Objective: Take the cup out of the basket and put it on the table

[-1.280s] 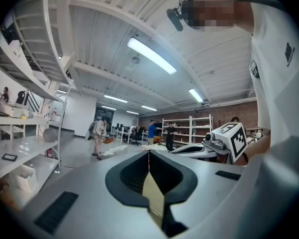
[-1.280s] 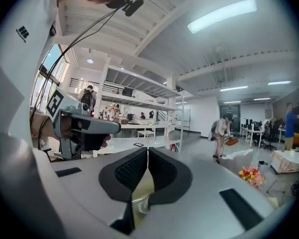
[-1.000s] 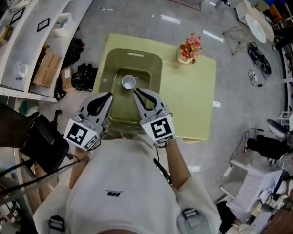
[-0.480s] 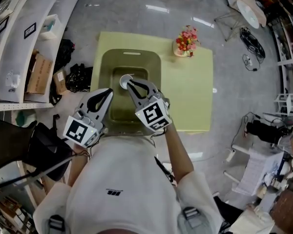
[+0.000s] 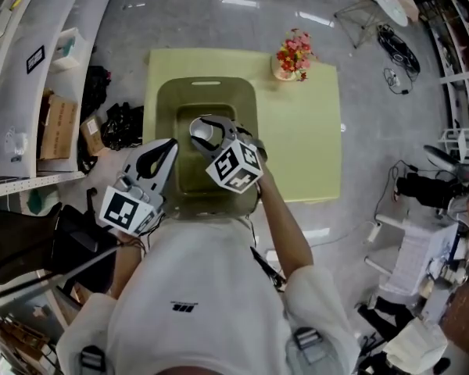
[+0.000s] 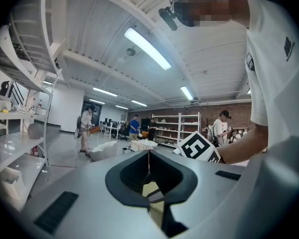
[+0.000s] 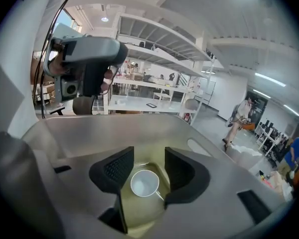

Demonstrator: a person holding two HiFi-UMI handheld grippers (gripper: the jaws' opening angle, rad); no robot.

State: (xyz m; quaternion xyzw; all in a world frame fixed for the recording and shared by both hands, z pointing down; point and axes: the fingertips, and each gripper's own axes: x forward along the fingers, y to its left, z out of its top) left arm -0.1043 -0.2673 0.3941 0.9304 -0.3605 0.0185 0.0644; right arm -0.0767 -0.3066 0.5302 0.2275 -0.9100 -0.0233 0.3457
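The white cup (image 5: 201,130) stands upright on the bottom of the olive-green basket (image 5: 172,100), which sits on the left half of the yellow-green table (image 5: 305,147). My right gripper (image 5: 206,125) reaches down into the basket right over the cup. In the right gripper view its jaws are opening; the cup (image 7: 145,183) shows in the gap between the black pads (image 7: 114,169), which do not press on it. My left gripper (image 5: 158,156) hangs at the basket's near left rim, shut and empty, its tips meeting (image 6: 149,156).
A small pot of flowers (image 5: 291,55) stands at the table's far edge. White shelves (image 5: 16,69), a cardboard box (image 5: 53,127) and black bags (image 5: 117,123) line the floor on the left. People stand far off in the room (image 6: 85,128).
My right gripper has moved forward and down into the basket over the cup, and its jaws have begun to part. The left gripper has stayed in place.
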